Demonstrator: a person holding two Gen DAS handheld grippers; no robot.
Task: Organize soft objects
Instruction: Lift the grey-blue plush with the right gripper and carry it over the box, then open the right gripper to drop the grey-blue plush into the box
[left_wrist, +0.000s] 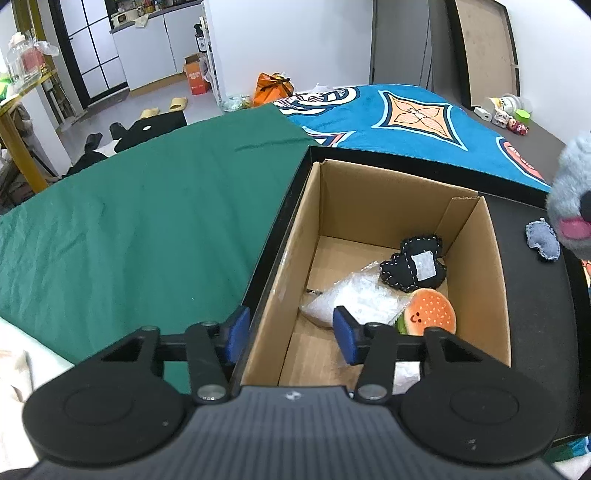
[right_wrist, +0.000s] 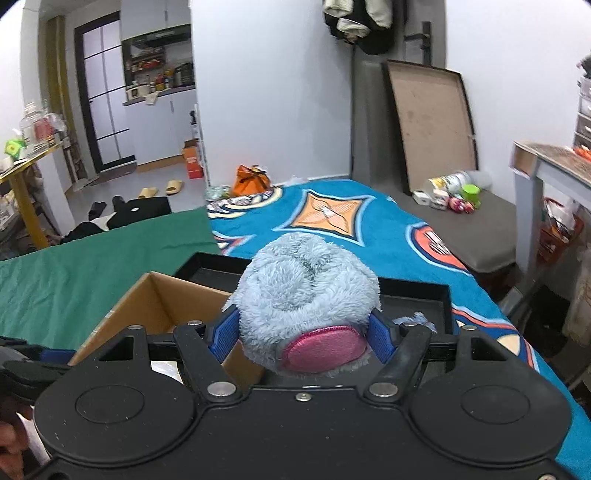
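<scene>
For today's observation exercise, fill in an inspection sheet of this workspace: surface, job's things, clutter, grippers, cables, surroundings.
Surface: green cloth beside a blue patterned blanket; black tray on top.
Job's things: cardboard box holding a burger plush, a black stitched plush and a clear plastic bag; small denim toy on the tray.
Clutter: nothing seen on the cloths.
Grippers: left gripper jaws straddle the box wall, not pressing it; right gripper holds the grey-blue furry plush.
Cables: nothing seen.
Surroundings: slippers, orange bag, leaning board.
</scene>
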